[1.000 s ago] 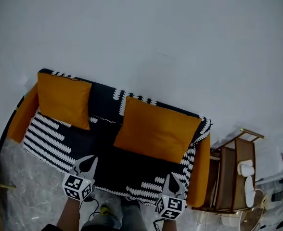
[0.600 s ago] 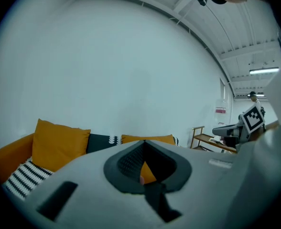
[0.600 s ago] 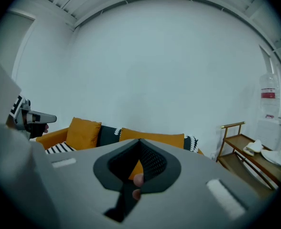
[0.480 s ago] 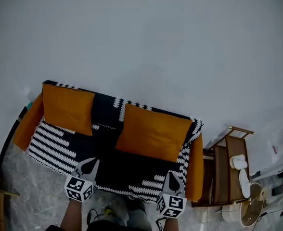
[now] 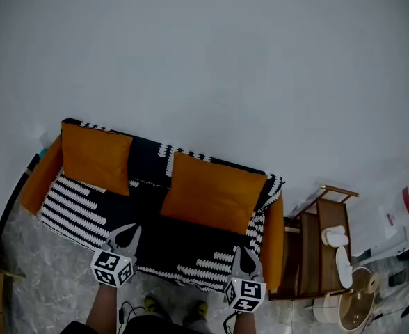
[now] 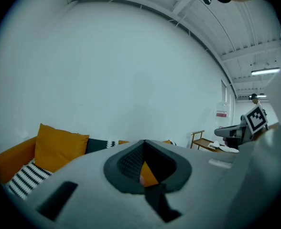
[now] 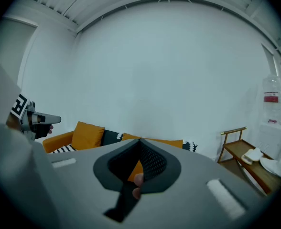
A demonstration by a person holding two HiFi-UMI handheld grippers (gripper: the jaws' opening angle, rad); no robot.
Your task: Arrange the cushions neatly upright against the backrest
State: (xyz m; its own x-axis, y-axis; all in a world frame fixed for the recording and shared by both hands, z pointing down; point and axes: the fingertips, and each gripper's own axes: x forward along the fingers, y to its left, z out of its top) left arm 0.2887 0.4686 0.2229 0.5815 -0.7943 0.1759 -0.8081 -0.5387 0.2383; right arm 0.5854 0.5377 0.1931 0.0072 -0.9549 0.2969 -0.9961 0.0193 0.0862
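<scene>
Two orange cushions lean upright against the backrest of a small sofa (image 5: 211, 263) draped in a black-and-white patterned cover: the smaller left cushion (image 5: 95, 155) and the wider right cushion (image 5: 213, 192). My left gripper (image 5: 126, 233) is shut and empty, held in front of the seat's front edge. My right gripper (image 5: 243, 256) is also shut and empty, near the front right corner. In the left gripper view the left cushion (image 6: 59, 146) shows beside the closed jaws; the right gripper view shows both cushions, left (image 7: 88, 135) and right (image 7: 167, 141), behind its jaws.
The sofa has orange armrests, left (image 5: 39, 176) and right (image 5: 275, 245). A wooden rack (image 5: 316, 245) with white items stands to the right, also the rack (image 7: 243, 154) in the right gripper view. A pale wall rises behind; a marbled floor (image 5: 37, 277) lies in front.
The view has shifted, so the sofa sits slightly lower and further left in the picture. Both grippers stay shut in front of the seat; the cushions have not moved on the sofa.
</scene>
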